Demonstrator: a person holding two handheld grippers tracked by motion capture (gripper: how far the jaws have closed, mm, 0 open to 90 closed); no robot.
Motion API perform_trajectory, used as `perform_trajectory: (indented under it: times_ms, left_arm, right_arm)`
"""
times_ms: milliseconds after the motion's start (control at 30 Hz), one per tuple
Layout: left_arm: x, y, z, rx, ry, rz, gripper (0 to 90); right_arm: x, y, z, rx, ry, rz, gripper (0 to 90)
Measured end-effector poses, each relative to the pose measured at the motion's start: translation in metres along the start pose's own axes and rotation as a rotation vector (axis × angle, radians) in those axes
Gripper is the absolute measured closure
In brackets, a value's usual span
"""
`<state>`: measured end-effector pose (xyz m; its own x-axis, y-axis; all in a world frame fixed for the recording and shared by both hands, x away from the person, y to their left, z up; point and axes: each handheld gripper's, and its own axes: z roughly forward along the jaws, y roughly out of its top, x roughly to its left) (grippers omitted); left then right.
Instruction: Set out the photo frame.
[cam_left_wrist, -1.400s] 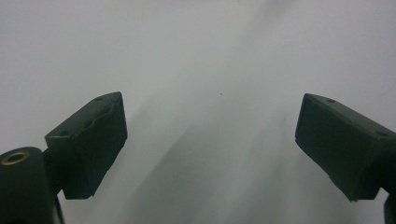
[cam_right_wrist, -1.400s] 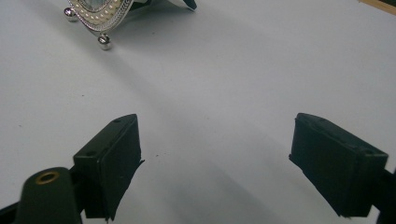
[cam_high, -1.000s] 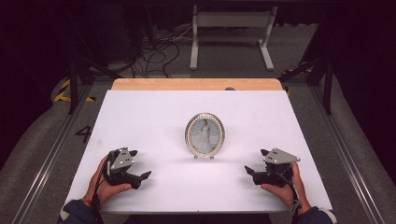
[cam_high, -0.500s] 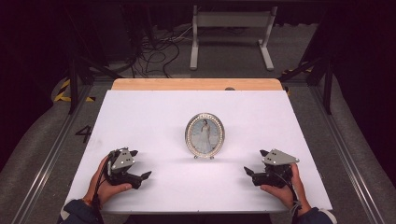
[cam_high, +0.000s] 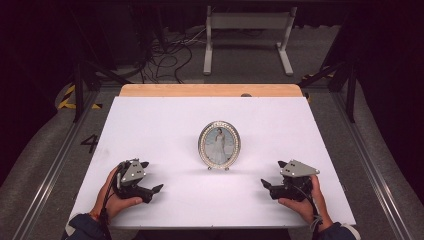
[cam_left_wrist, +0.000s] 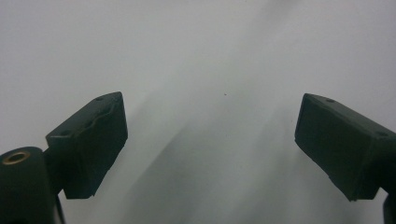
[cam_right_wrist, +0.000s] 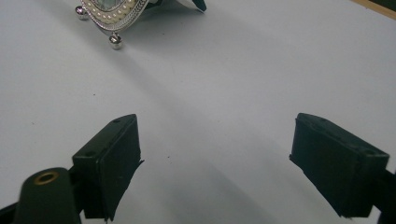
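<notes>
An oval picture frame (cam_high: 219, 145) stands upright at the centre of the white tabletop (cam_high: 150, 125). The left hand-held gripper (cam_high: 150, 189) at lower left and the right hand-held gripper (cam_high: 270, 186) at lower right both rest spread wide and empty. This looks like the start, before any reach; the next move likely calls for bringing one in toward the frame.

oval pearl-rimmed photo frame (cam_high: 219, 145), upright, table centre

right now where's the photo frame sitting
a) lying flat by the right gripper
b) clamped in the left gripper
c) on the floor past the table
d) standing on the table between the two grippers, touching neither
d: the frame stands upright mid-table, apart from the left gripper and right gripper, both with jaws spread on nothing.
</notes>
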<state>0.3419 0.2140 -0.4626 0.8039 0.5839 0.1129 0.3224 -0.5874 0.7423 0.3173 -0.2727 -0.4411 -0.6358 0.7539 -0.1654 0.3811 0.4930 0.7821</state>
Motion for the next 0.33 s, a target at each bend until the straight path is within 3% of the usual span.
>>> perform_trajectory:
  times_ms: [333]
  left_arm:
    - [0.0004,0.0018,0.0034,0.0,-0.003,-0.004,9.9]
  right_arm:
    - [-0.002,-0.0012,0.001,0.001,0.001,0.009,15.0]
